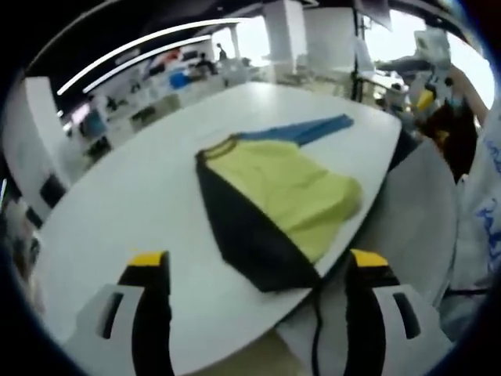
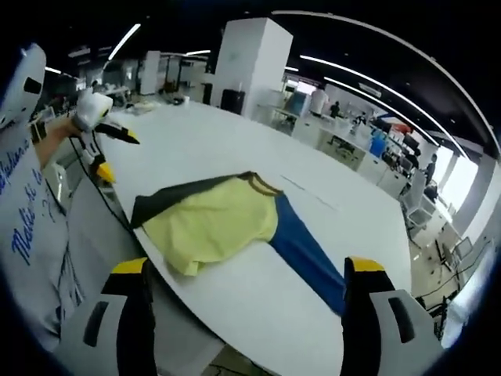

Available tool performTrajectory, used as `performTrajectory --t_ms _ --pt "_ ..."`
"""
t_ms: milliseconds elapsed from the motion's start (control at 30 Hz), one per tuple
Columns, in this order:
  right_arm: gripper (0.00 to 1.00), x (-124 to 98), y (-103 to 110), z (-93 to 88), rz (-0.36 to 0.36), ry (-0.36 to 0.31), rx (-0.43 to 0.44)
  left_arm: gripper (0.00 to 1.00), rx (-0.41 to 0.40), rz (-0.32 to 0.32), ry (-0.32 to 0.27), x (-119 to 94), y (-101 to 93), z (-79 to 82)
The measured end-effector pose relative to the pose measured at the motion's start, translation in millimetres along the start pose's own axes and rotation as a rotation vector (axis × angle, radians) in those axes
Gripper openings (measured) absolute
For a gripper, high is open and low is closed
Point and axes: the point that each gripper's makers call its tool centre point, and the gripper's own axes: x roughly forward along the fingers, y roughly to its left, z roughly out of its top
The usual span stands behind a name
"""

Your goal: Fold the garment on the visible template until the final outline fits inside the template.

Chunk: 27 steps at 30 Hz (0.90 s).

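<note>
In the left gripper view the garment (image 1: pixel 270 207) lies on a white table (image 1: pixel 141 196), close to the table's near edge and partly folded — a pale yellow panel on top, a black panel along the side nearer the camera tapering to a point at the edge, and a blue sleeve (image 1: pixel 301 131) stretching flat away toward the far side. A dark-trimmed collar shows where yellow, black and blue meet. The left gripper (image 1: pixel 258 270) hangs just short of the table edge with its yellow-tipped jaws spread wide, holding nothing; the black point of the garment sits between them in the picture. A thin black cord (image 1: pixel 316 329) drops below the edge. In the right gripper view the garment (image 2: pixel 215 219) is seen from the opposite side: yellow in the middle, rumpled at its near corner, black along the far left, the blue sleeve (image 2: pixel 305 254) running toward the right jaw. The right gripper (image 2: pixel 246 270) is also wide open and empty, above the table (image 2: pixel 235 133) edge. At upper left the left gripper (image 2: pixel 113 149) appears in a person's hand (image 2: pixel 90 110) — its opening cannot be judged from here.
</note>
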Motion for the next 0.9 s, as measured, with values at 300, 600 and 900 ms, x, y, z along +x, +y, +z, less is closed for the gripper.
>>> performTrajectory --t_ms 300,600,900 --pt "1.00 -12 -2 -0.3 -0.040 -0.008 0.026 0.83 0.001 -0.017 0.042 12 -15.6 -9.8" --pt "1.00 -17 -5 -3.5 -0.047 -0.011 0.036 0.72 -0.005 -0.040 0.087 25 -39.7 -24.7" --pt "1.00 -14 -4 -11.6 -0.028 0.019 0.027 0.59 -0.026 -0.074 0.102 31 -58.8 -27.8"
